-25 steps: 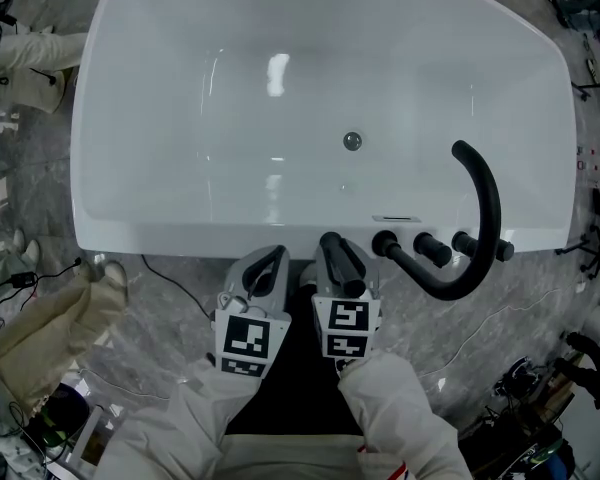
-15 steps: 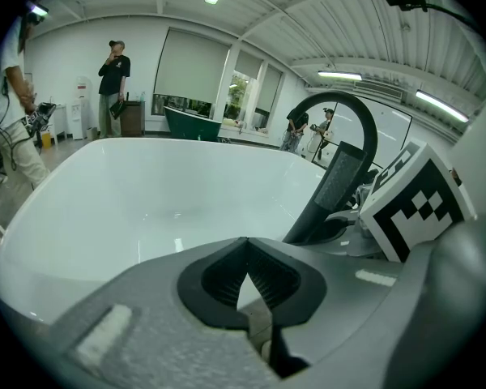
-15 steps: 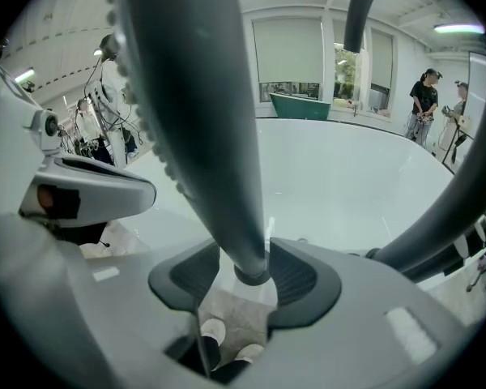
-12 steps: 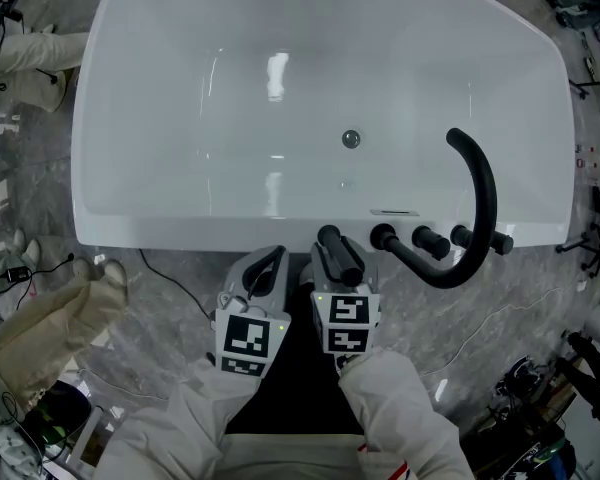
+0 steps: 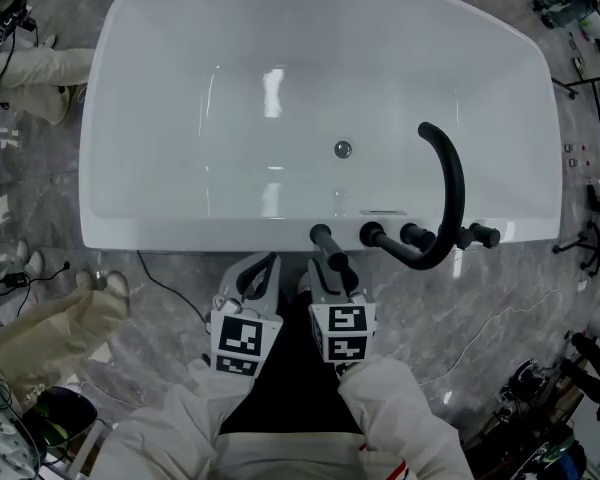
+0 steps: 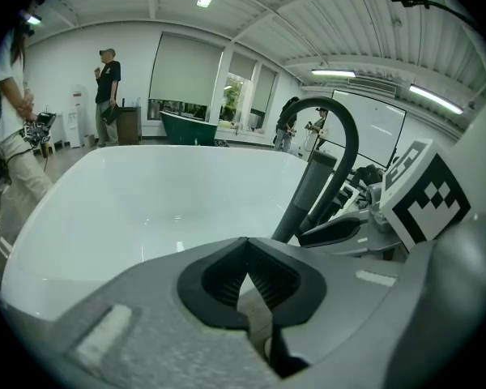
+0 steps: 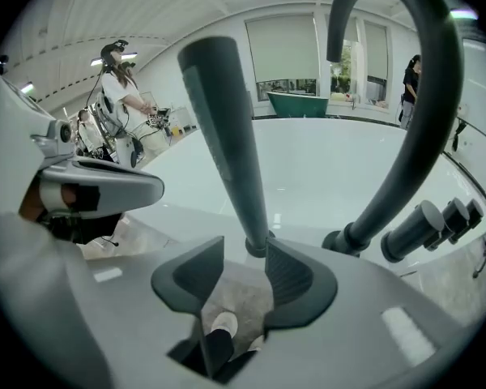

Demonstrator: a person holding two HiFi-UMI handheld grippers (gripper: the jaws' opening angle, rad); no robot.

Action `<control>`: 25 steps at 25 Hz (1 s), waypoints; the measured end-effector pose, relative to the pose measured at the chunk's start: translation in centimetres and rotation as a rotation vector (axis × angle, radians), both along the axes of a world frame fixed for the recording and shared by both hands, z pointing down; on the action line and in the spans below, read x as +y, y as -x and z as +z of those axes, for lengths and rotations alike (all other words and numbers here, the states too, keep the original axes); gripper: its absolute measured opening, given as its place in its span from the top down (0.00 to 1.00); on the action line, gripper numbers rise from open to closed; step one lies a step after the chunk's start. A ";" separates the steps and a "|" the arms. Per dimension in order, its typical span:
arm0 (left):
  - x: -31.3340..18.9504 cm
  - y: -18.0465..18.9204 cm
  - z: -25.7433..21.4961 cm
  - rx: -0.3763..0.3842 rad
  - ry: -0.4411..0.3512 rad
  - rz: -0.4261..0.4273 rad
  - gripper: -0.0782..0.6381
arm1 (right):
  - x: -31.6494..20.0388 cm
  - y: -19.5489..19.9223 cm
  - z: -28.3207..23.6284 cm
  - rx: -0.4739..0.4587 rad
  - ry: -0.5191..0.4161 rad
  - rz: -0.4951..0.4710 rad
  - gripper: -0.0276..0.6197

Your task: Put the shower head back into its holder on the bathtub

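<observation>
The black shower head (image 5: 330, 250) stands upright with its foot in the small holder (image 7: 259, 248) on the white bathtub's near rim (image 5: 180, 234). My right gripper (image 5: 332, 268) is just short of it. In the right gripper view the jaws (image 7: 245, 246) are open and have just been closing. Nothing is between the pads, and the shower head (image 7: 227, 128) rises right beyond their tips. My left gripper (image 5: 269, 261) hangs beside it to the left, shut and empty (image 6: 247, 259). The left gripper view shows the shower head (image 6: 309, 193) to its right.
A black curved spout (image 5: 450, 183) and its knobs (image 5: 412, 234) stand on the rim just right of the holder. The drain (image 5: 342, 149) sits in the tub floor. Cables and gear lie on the marble floor (image 5: 480, 318) at both sides. People stand beyond the tub.
My right gripper has drawn back a little from the shower head, which stays standing on the rim. The head view has shifted, so the faucet appears further left. The left gripper has not moved.
</observation>
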State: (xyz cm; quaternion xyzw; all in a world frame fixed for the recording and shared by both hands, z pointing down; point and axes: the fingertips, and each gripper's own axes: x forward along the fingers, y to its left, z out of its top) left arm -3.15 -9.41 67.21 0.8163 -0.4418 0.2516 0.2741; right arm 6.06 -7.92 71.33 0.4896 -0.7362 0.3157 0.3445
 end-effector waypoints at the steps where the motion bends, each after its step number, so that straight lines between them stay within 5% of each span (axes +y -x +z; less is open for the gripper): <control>1: 0.2 -0.1 -0.4 -0.003 -0.005 0.005 0.89 | 0.4 -0.1 -0.4 -0.004 0.001 -0.001 0.71; 25: -1.0 0.1 -18.4 -0.046 -0.195 0.064 0.89 | -2.4 -5.0 -22.1 -0.072 -0.260 0.060 0.86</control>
